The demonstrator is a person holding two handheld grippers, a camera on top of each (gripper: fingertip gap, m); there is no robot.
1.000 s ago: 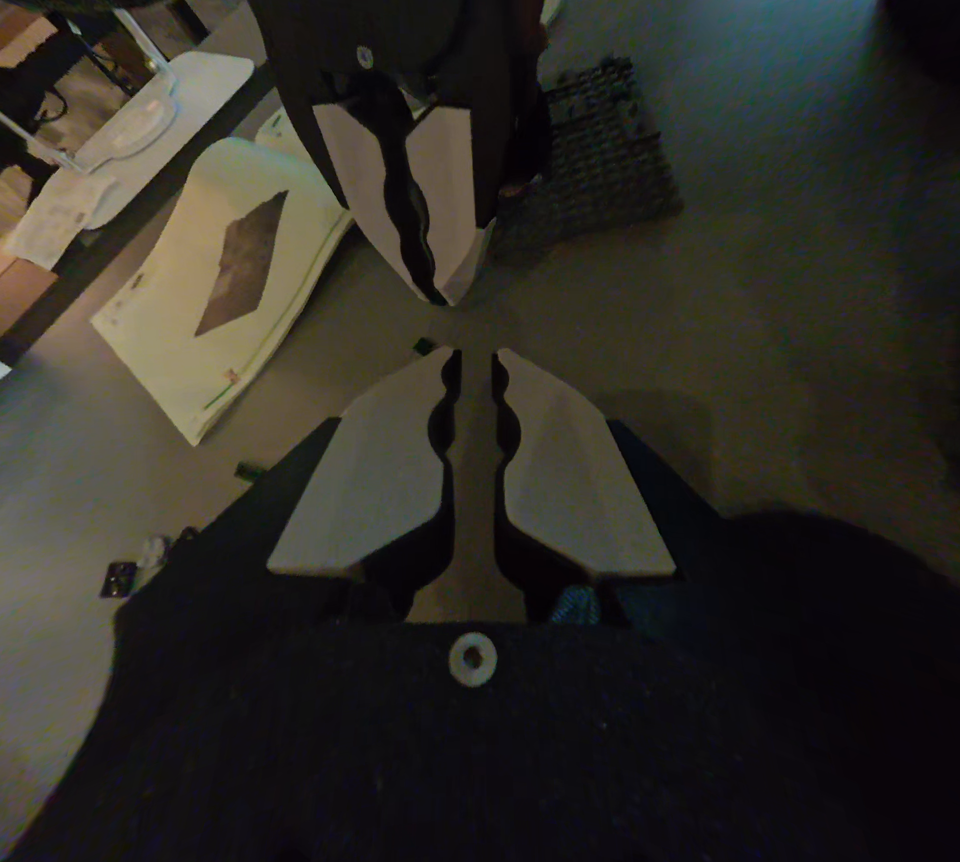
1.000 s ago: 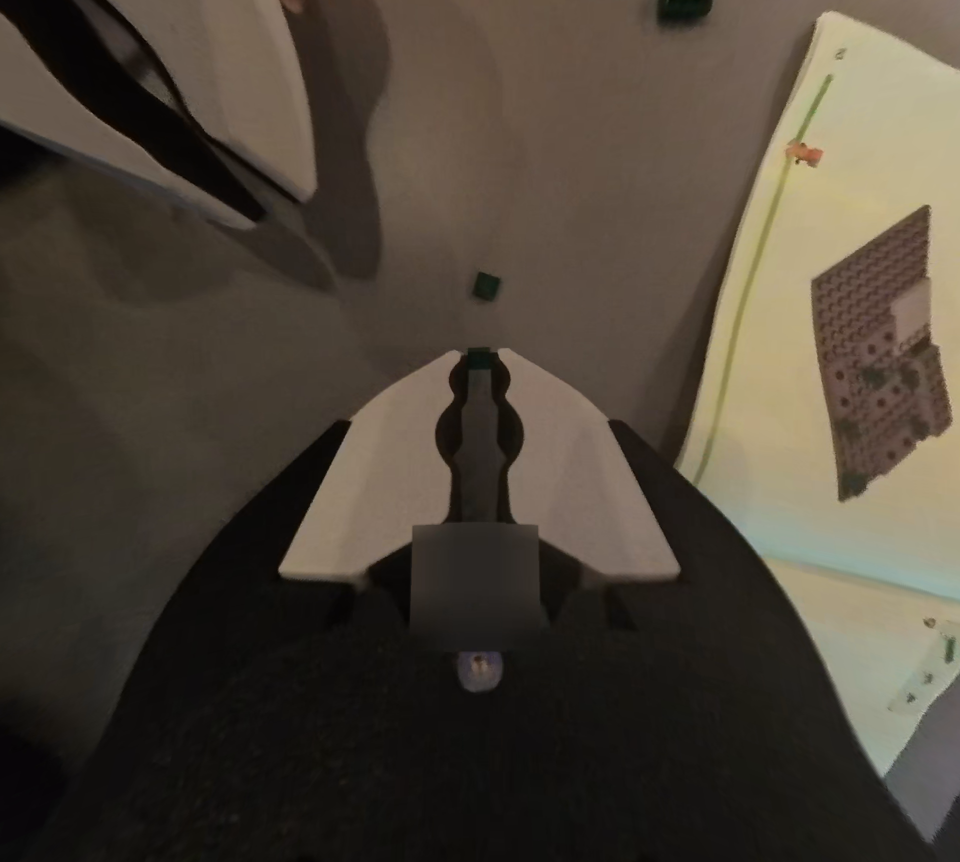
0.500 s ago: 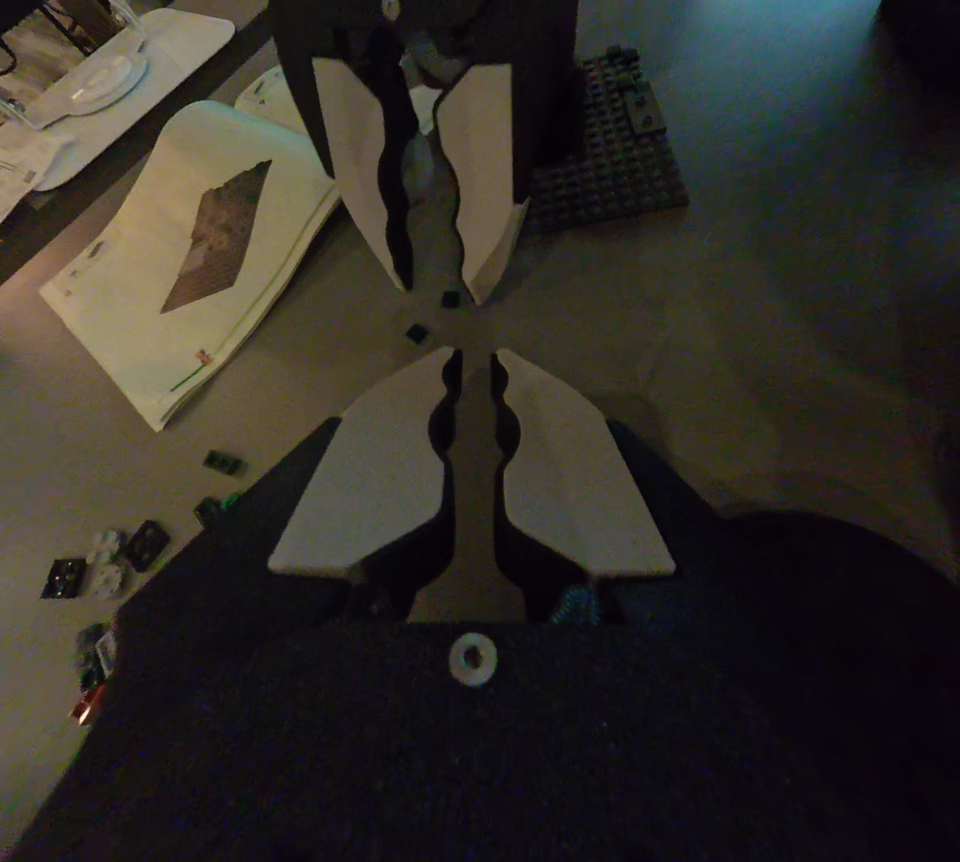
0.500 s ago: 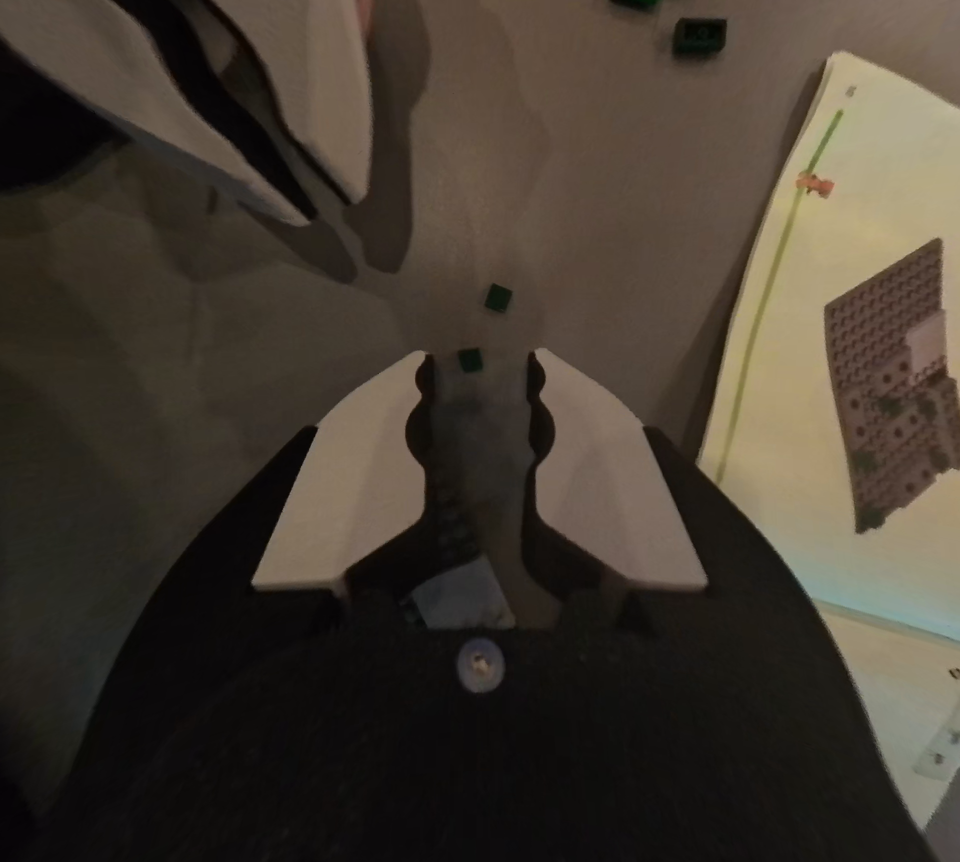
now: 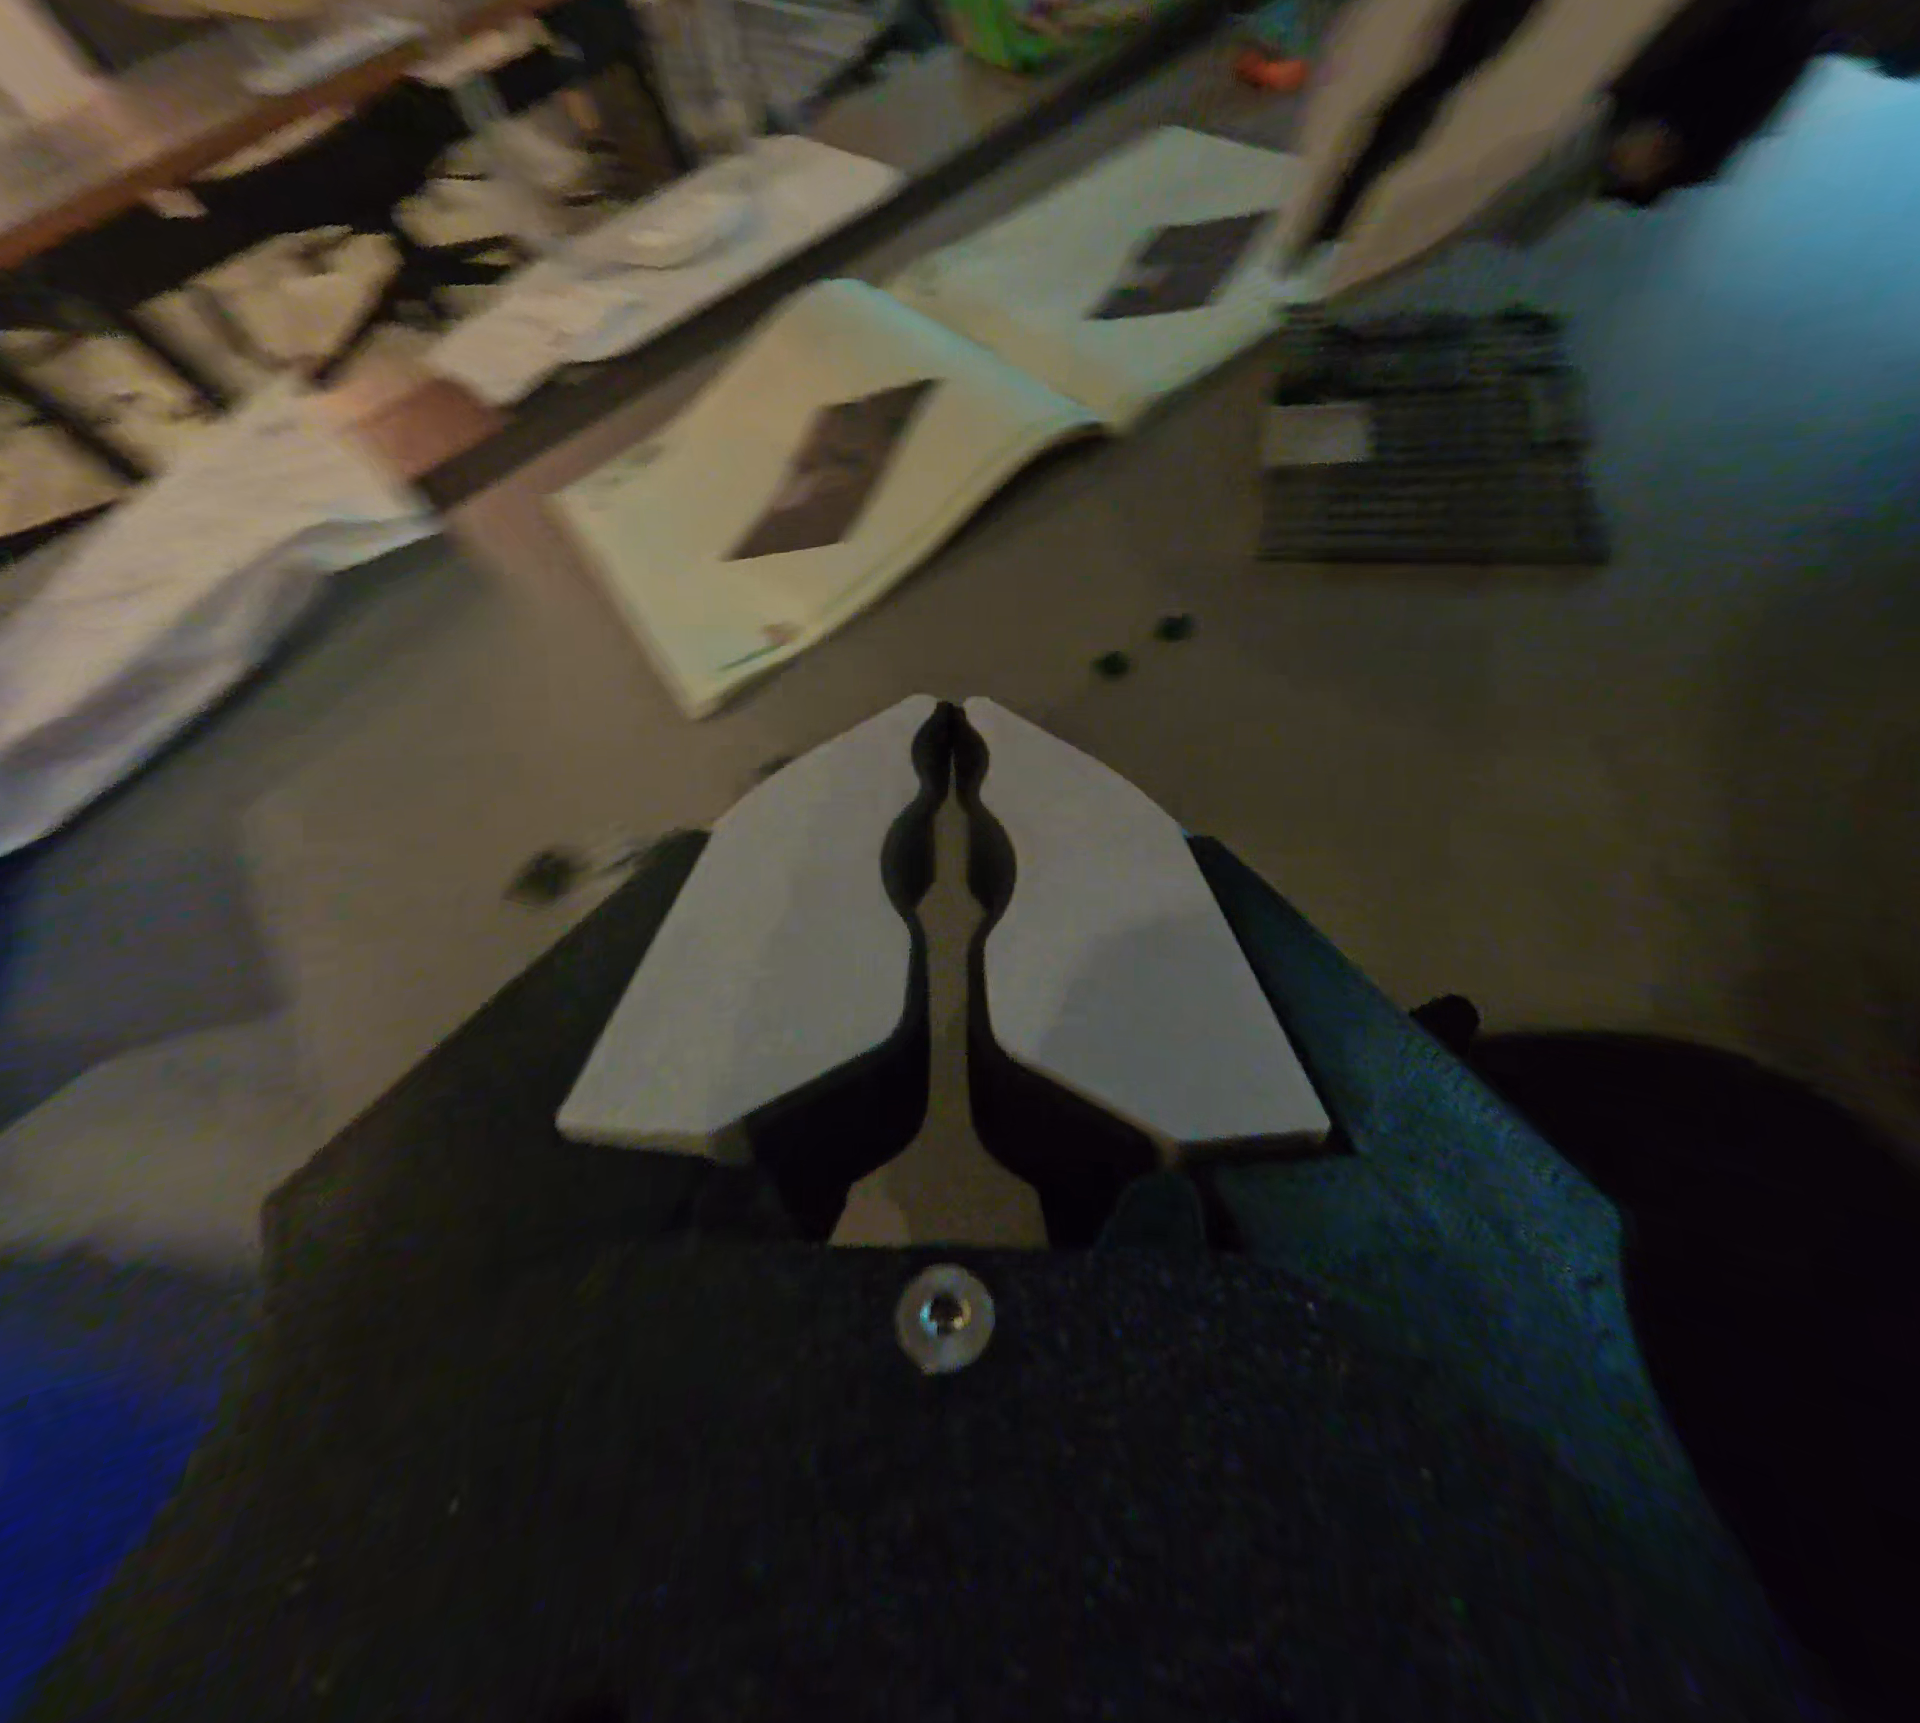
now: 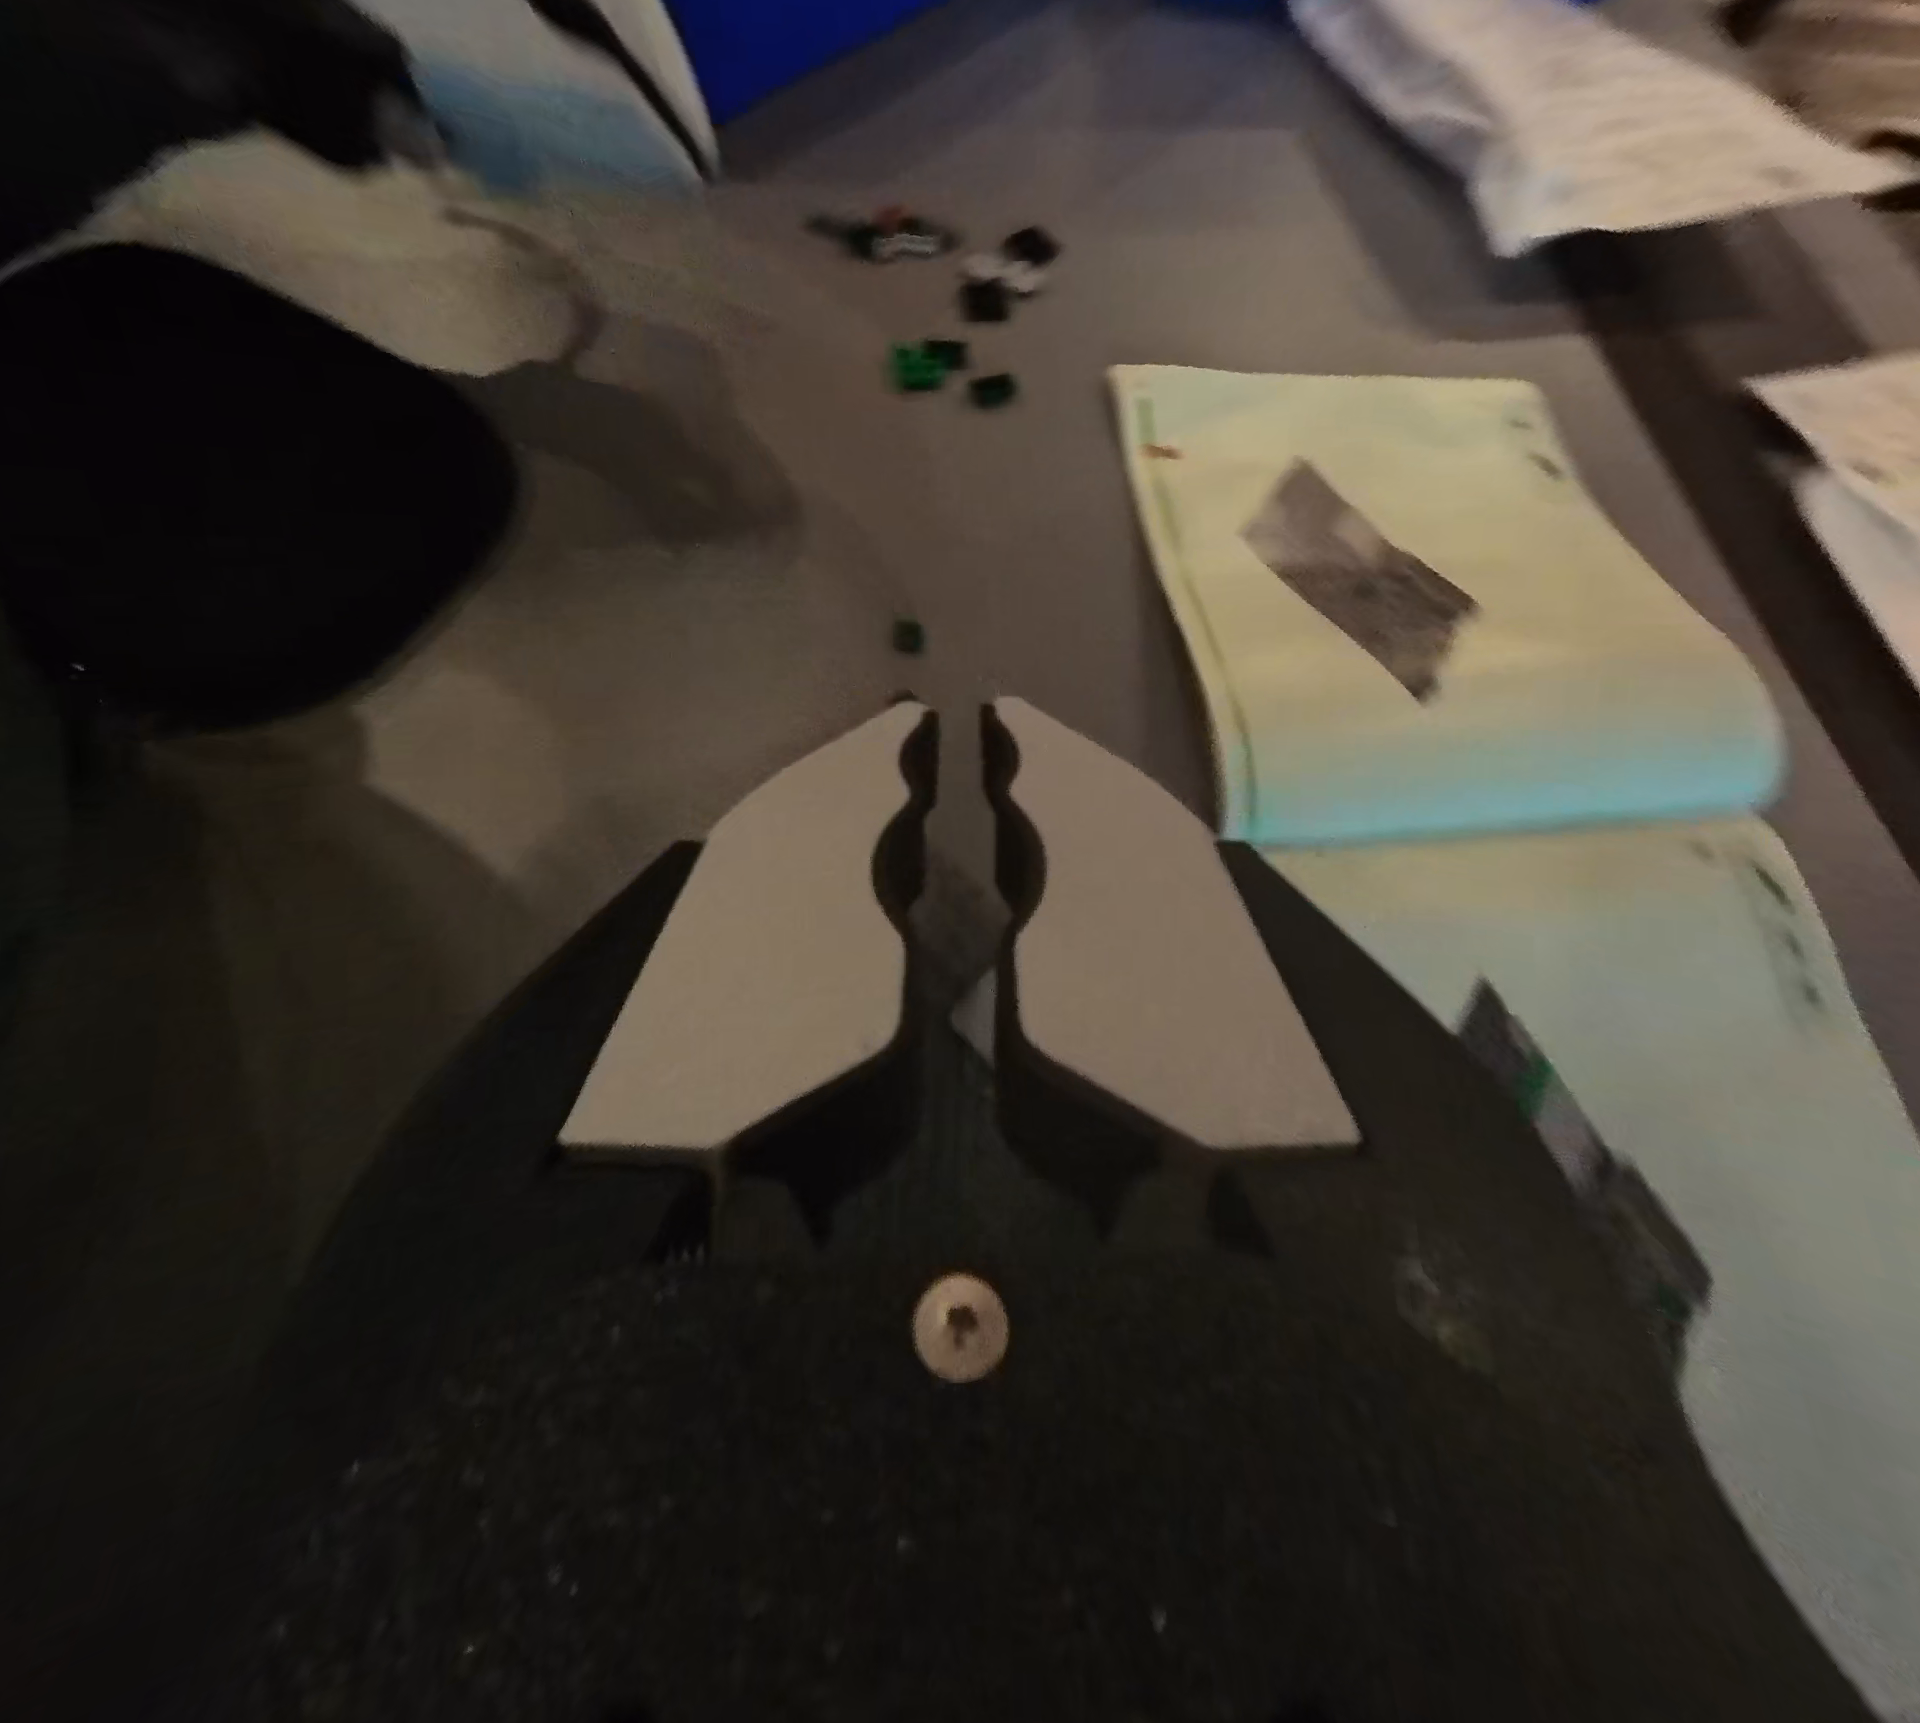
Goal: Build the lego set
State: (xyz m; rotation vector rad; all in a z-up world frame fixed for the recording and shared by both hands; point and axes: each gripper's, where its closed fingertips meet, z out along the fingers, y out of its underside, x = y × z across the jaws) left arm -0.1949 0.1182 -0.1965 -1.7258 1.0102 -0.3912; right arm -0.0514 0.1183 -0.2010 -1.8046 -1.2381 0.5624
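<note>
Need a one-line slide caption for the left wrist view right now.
Left gripper shut and empty above the grey floor, facing the open instruction booklet and dark baseplate.

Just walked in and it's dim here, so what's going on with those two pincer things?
A person is building a Lego set with two handheld grippers. Right now neither holds a brick: the left gripper is shut and empty, the right gripper slightly open. Two small green pieces lie loose between the open instruction booklet and the studded baseplate.
</note>
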